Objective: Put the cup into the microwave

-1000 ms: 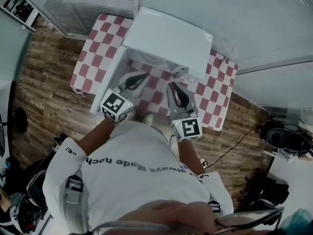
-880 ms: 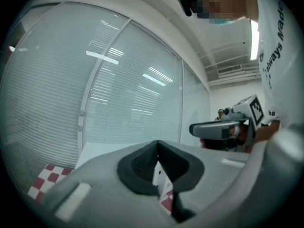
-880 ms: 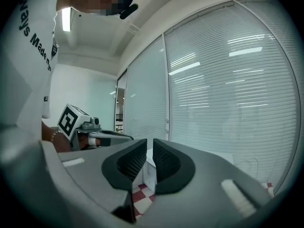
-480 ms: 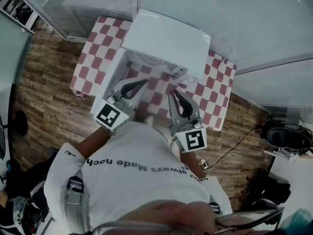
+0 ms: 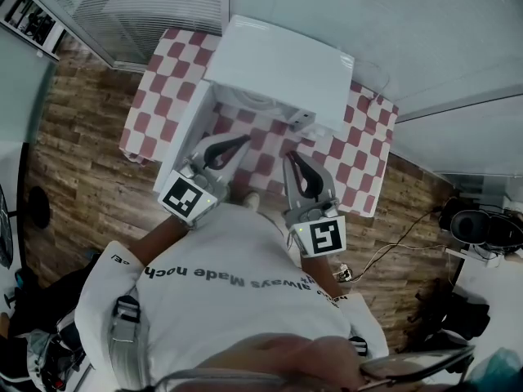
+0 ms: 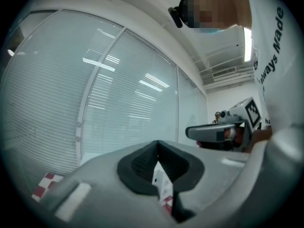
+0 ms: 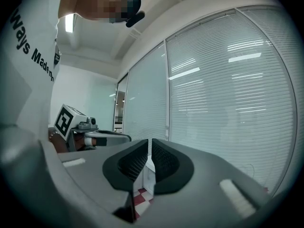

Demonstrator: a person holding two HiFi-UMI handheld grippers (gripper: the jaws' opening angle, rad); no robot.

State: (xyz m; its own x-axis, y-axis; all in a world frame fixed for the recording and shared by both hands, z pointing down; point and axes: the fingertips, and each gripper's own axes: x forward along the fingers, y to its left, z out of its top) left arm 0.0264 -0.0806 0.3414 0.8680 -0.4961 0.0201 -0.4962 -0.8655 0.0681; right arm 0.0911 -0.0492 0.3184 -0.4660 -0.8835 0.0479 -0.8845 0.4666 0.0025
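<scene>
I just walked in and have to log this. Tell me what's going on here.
A person stands at a checked table with a two-jaw gripper in each hand. The left gripper and right gripper are both held just in front of a white microwave and point toward it. The microwave's door is swung open. Both grippers have their jaws together and hold nothing. No cup can be clearly made out, so I cannot say whether it is inside.
</scene>
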